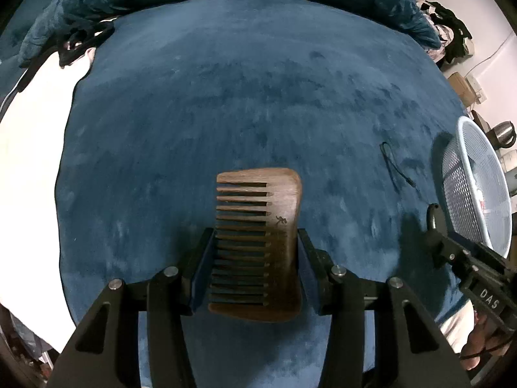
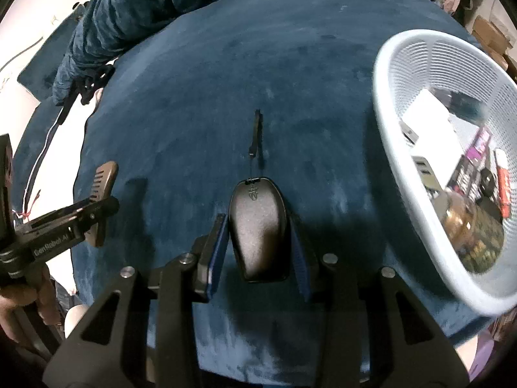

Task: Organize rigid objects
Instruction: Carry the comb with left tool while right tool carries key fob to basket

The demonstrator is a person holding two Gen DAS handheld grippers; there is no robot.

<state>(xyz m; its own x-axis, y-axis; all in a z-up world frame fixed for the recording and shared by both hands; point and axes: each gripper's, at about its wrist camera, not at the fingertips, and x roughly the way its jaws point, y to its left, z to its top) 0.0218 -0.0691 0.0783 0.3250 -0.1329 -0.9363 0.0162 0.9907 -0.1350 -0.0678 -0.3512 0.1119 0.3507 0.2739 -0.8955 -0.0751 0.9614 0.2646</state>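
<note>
My left gripper (image 1: 255,242) is shut on a brown wooden wide-tooth comb (image 1: 258,236), held above the blue blanket with its teeth pointing left. The same comb (image 2: 102,181) shows in the right wrist view at the left, clamped in the left gripper (image 2: 93,207). My right gripper (image 2: 258,226) is shut on a black pebble-shaped key fob (image 2: 258,226) with a thin black strap (image 2: 257,129) trailing ahead of it. In the left wrist view the right gripper (image 1: 434,226) reaches in from the right edge, with the strap (image 1: 395,168) hanging over the blanket.
A light blue mesh basket (image 2: 384,64) lies on the blanket at the right, with several boxes and small items inside; its rim (image 1: 465,129) also shows. The blue blanket (image 1: 226,80) covers the bed, with a bunched duvet (image 2: 135,6) at the back. A hand (image 2: 19,294) holds the left gripper.
</note>
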